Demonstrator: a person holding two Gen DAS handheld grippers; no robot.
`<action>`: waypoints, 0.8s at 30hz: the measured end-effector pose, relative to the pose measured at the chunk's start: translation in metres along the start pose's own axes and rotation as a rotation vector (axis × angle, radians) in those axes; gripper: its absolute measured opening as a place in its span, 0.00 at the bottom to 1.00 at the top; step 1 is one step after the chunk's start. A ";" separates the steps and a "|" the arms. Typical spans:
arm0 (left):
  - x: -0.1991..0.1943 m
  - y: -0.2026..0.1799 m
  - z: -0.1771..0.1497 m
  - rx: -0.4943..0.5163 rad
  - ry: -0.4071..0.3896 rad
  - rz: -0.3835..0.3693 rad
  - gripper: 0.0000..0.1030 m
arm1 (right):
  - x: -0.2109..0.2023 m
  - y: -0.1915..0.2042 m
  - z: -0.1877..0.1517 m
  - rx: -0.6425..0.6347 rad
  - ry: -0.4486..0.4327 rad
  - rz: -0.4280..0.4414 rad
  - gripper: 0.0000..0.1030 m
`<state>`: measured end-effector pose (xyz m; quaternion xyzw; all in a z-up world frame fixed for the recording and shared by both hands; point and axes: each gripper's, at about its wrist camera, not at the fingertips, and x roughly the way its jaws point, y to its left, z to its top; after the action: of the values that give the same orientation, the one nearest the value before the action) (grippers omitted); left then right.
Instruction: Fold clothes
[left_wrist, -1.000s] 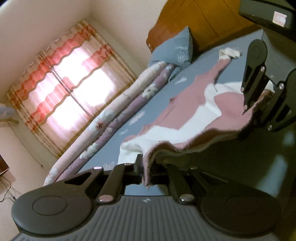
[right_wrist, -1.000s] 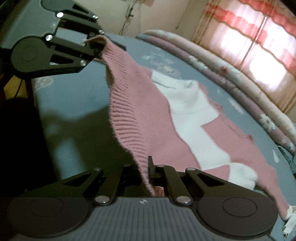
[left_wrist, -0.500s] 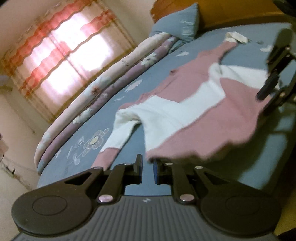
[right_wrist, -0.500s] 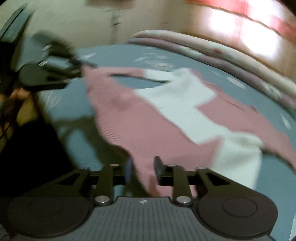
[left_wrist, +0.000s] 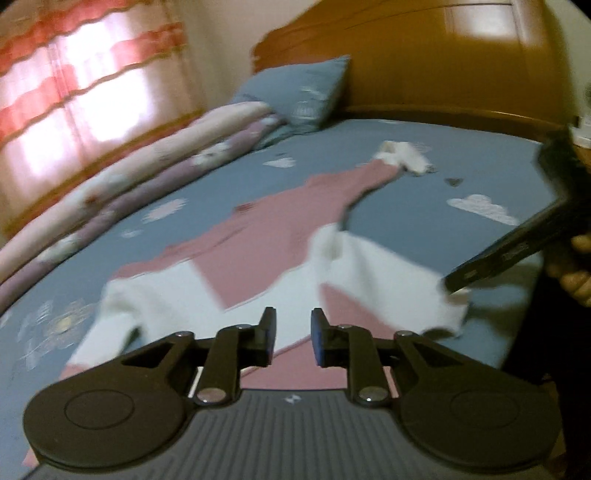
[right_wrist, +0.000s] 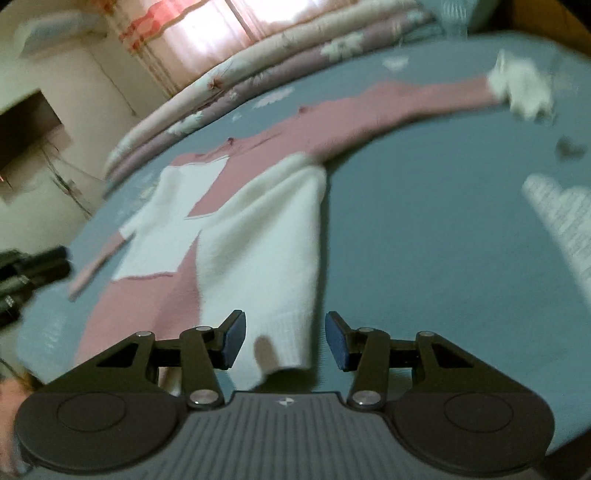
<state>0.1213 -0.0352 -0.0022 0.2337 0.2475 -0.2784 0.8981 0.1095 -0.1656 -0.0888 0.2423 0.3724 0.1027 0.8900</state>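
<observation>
Both grippers have just been opening. Left gripper (left_wrist: 293, 334) stands a little apart with nothing between its pads; right gripper (right_wrist: 284, 341) gapes wider, the sweater's white hem lying under the gap, unpinched. Pink-and-white sweater (right_wrist: 258, 206) lies flat on the blue bed sheet (right_wrist: 424, 221), hem toward the grippers, one long sleeve (right_wrist: 406, 99) stretching toward the wooden headboard (left_wrist: 424, 66). Bare sheet spreads wide on the right; a rolled quilt (left_wrist: 155, 166) borders the far edge by the curtain (left_wrist: 81, 74).

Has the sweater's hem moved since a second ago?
Yes. The sweater hem, then lifted off the bed sheet in both grippers, now lies flat on it; the right gripper has just opened.
</observation>
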 end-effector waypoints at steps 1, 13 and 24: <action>0.006 -0.007 0.002 0.022 0.000 -0.019 0.27 | 0.004 -0.002 0.000 0.004 0.001 -0.002 0.51; 0.040 -0.100 0.003 0.370 -0.027 -0.135 0.69 | -0.008 -0.002 0.030 0.029 -0.024 0.201 0.11; 0.079 -0.109 0.008 0.413 -0.041 0.125 0.34 | -0.038 0.034 0.056 -0.113 -0.152 0.244 0.44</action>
<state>0.1144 -0.1500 -0.0723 0.4220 0.1516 -0.2716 0.8516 0.1224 -0.1700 -0.0147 0.2421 0.2654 0.2123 0.9088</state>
